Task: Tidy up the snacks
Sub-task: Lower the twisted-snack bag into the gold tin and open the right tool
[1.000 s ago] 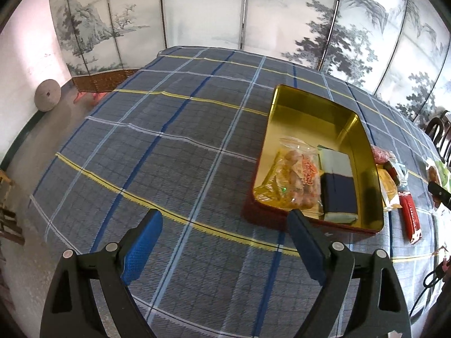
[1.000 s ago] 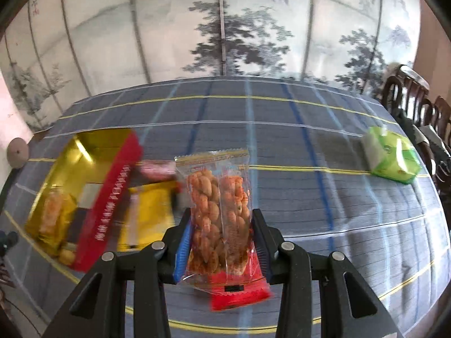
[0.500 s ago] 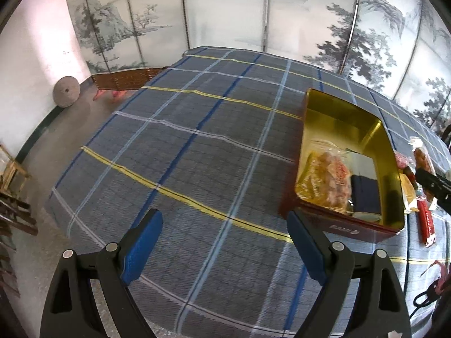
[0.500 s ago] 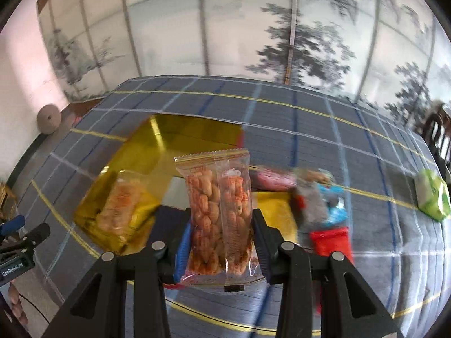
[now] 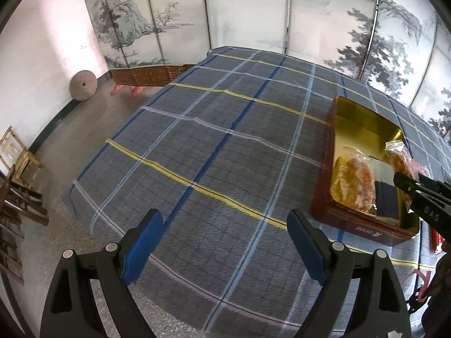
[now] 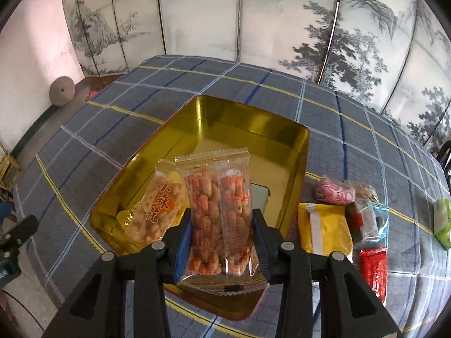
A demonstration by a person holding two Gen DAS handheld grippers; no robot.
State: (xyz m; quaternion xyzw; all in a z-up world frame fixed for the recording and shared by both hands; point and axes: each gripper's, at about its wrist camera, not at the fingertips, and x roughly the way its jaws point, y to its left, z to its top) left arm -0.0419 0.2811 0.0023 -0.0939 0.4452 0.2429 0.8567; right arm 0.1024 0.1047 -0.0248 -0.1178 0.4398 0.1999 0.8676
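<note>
Right wrist view: we've got the right gripper (image 6: 221, 233) clamped on a clear peanut packet (image 6: 220, 219), held upright above the near end of the gold tin (image 6: 298, 140), which sits on the plaid tablecloth (image 6: 338, 118) with a twist-snack bag (image 6: 157, 208) already inside. A yellow packet (image 6: 324, 231), a pink packet (image 6: 334, 193) and a red packet (image 6: 373, 264) lie on the cloth just right of the tin. Left gripper (image 5: 222, 242) hovers over bare cloth to the tin's left, fingers wide apart, holding nothing.
</note>
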